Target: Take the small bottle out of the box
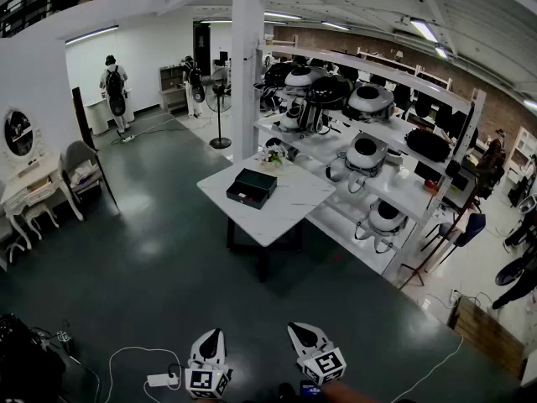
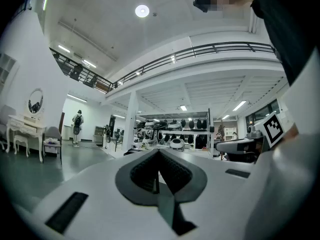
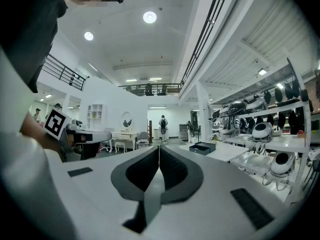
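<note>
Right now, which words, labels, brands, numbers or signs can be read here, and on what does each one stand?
None can be read in any view.
Cubes on the left gripper and right gripper: square black-and-white patterns, not letters.
Black box on the white table: a pale mark on its side, too small to read.

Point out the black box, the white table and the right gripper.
black box (image 1: 254,183): head view, its top.
white table (image 1: 295,196): head view, bare top.
right gripper (image 3: 159,149): right gripper view, shut jaw tips.

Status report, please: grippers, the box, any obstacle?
Left gripper shut, empty. Right gripper shut, empty. Black box on white table, far ahead; bottle not seen. Only bare floor between.
</note>
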`<control>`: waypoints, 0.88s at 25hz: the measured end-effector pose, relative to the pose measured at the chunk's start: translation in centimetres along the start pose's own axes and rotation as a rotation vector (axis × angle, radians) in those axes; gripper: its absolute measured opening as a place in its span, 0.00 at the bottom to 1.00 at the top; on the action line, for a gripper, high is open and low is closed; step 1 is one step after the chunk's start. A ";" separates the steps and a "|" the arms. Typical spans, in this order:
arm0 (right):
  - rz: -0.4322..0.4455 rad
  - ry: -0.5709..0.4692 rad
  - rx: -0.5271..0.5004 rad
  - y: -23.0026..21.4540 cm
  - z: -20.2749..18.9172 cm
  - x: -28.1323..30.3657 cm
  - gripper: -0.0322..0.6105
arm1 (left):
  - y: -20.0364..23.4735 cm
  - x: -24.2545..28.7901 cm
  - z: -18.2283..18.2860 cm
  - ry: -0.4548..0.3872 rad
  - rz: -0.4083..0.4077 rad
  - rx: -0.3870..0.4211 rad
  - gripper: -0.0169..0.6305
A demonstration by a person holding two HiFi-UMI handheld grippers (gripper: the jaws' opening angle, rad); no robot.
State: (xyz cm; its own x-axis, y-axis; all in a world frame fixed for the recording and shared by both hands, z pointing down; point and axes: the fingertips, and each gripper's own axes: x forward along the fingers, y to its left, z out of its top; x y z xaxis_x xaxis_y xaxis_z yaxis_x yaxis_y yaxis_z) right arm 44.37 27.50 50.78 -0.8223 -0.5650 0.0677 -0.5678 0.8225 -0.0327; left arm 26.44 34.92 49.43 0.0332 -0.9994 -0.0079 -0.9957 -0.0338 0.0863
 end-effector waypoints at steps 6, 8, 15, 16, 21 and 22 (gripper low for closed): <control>0.017 0.012 0.004 3.7 -0.2 -0.2 0.10 | 0.1 -2.1 -1.3 0.035 -0.052 0.008 0.05; 0.017 0.004 0.010 4.5 -0.3 -0.1 0.10 | 0.2 -3.0 -1.0 0.027 -0.062 0.017 0.05; 0.027 -0.045 0.009 7.8 0.8 0.2 0.10 | 2.0 -6.0 -2.0 0.045 -0.112 0.006 0.05; 0.031 -0.061 0.011 8.0 1.2 0.0 0.10 | 2.3 -6.1 -2.1 0.040 -0.117 0.003 0.05; -0.004 -0.063 -0.017 8.0 1.2 -1.1 0.10 | 3.0 -5.9 -0.7 -0.003 -0.124 -0.016 0.05; -0.017 -0.049 -0.016 7.9 1.1 -1.2 0.10 | 3.0 -5.9 -0.4 -0.007 -0.128 -0.029 0.05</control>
State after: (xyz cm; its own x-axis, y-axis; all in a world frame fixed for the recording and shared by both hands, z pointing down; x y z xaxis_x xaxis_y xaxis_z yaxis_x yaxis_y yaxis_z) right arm 40.84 34.58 49.39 -0.8134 -0.5814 0.0188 -0.5817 0.8133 -0.0164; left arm 23.25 40.71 50.14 0.1593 -0.9868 -0.0281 -0.9804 -0.1615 0.1131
